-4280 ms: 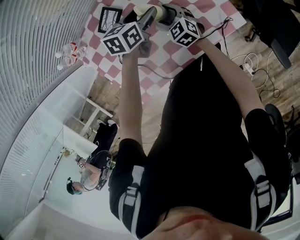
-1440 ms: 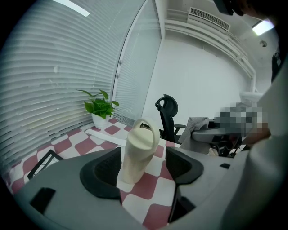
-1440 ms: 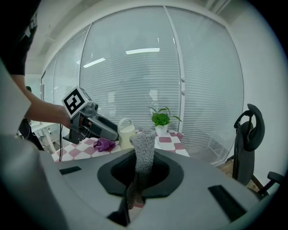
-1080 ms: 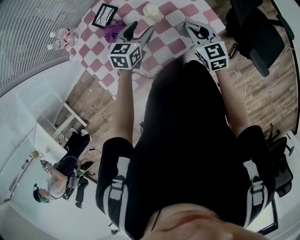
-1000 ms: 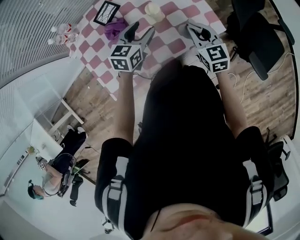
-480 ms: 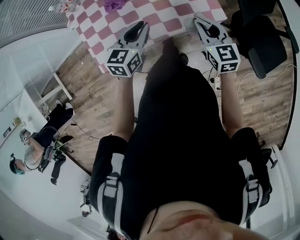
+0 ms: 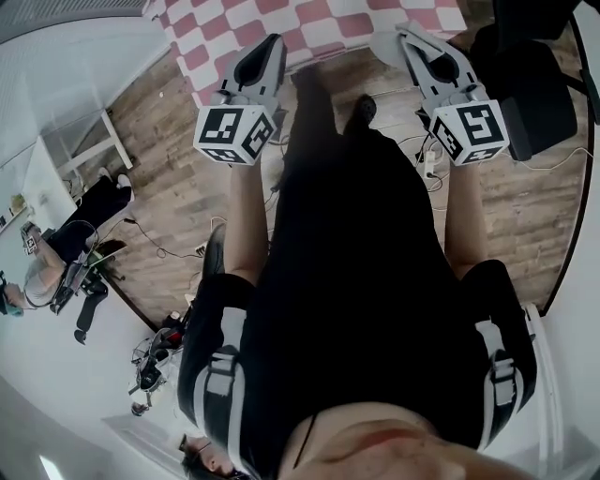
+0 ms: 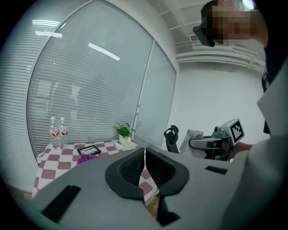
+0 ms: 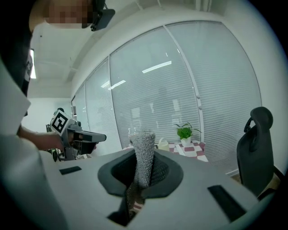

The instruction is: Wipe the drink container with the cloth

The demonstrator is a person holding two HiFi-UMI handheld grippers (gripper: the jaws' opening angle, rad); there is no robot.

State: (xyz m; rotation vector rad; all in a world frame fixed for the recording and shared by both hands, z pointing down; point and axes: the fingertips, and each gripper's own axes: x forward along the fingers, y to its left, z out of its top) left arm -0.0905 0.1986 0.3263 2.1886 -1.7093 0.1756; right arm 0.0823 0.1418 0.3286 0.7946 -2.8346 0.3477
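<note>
Both grippers are held up in the air, back from the checkered table point(image 7: 309, 19). My left gripper point(image 8: 144, 155) is shut, its pads meeting with nothing between them; in the head view the left gripper point(image 7: 269, 45) points toward the table edge. My right gripper point(image 9: 143, 150) is shut on a grey mesh cloth point(image 9: 144, 168), which sticks up from between its jaws. A cream drink container point(image 9: 163, 144) stands far off on the table. A purple cloth point(image 8: 87, 157) lies on the table too. In the left gripper view the right gripper point(image 8: 211, 143) shows with the grey cloth point(image 8: 196, 134).
Two water bottles point(image 8: 57, 132), a black framed pad point(image 8: 88, 149) and a potted plant point(image 8: 122, 131) stand on the table. A black office chair point(image 7: 534, 84) is at the right. Cables lie on the wooden floor point(image 7: 169, 169). Another person point(image 7: 47, 272) sits at the far left.
Both grippers have drawn back from the table and risen. The left jaws have closed from wide open. The table has slid toward the top edge of the head view.
</note>
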